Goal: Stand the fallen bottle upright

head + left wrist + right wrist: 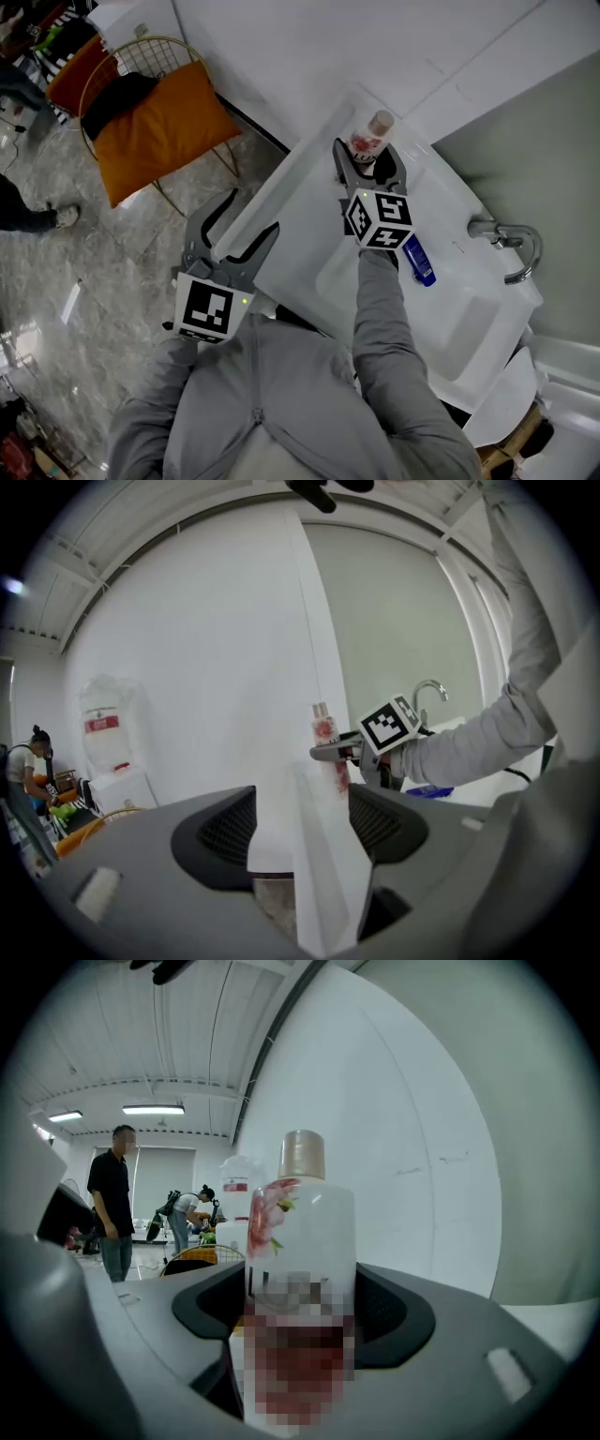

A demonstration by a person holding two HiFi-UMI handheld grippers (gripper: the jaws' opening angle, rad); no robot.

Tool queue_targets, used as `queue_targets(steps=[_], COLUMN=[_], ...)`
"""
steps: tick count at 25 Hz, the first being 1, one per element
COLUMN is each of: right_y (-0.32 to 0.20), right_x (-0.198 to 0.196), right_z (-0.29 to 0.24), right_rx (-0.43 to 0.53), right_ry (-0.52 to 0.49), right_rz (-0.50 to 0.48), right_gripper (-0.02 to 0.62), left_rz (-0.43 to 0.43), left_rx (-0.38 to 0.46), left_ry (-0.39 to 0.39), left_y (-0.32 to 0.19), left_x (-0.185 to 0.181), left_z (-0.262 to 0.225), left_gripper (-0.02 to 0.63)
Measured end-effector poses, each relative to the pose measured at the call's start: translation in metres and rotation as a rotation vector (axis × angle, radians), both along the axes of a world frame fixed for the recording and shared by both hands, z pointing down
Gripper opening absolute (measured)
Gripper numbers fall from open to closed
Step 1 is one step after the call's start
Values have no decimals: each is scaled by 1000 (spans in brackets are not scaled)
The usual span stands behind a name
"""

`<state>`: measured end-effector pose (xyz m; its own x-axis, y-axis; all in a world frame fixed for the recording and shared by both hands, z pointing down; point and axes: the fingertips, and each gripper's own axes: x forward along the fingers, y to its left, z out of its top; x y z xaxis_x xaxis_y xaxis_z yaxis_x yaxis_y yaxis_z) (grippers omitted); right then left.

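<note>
A clear bottle with a beige cap and a pink flower label stands about upright at the back left corner of the white washbasin. My right gripper is shut on its body, one jaw on each side. In the right gripper view the bottle fills the gap between the jaws of that gripper. My left gripper hangs open and empty off the basin's left edge. Its own view shows the left gripper with the basin's edge ahead, and the bottle farther off.
A blue tube lies in the basin near the chrome tap. A wire chair with an orange cushion stands on the tiled floor to the left. People stand far back in the room.
</note>
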<state>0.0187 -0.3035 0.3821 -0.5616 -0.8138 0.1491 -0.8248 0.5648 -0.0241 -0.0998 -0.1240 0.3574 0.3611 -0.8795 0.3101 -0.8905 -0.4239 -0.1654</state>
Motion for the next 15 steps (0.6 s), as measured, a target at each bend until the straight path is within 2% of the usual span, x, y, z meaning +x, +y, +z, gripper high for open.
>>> queue_targets(steps=[3,7,15], right_y=[-7,-16,-16], right_x=[-10,-14,-10], right_z=[7,17,24], right_rx=[4,3,43], right_ry=[1,12,3], right_rz=[-15,-12,-9], right_gripper=[327,327,328], left_rz=[-27,-73,-89], left_rx=[-8,-32,-51], left_ry=[-24,-14,-20], left_y=[5,9,8], left_x=[-8,-17,-15], left_z=[2,4,11], left_gripper=[337,337,337])
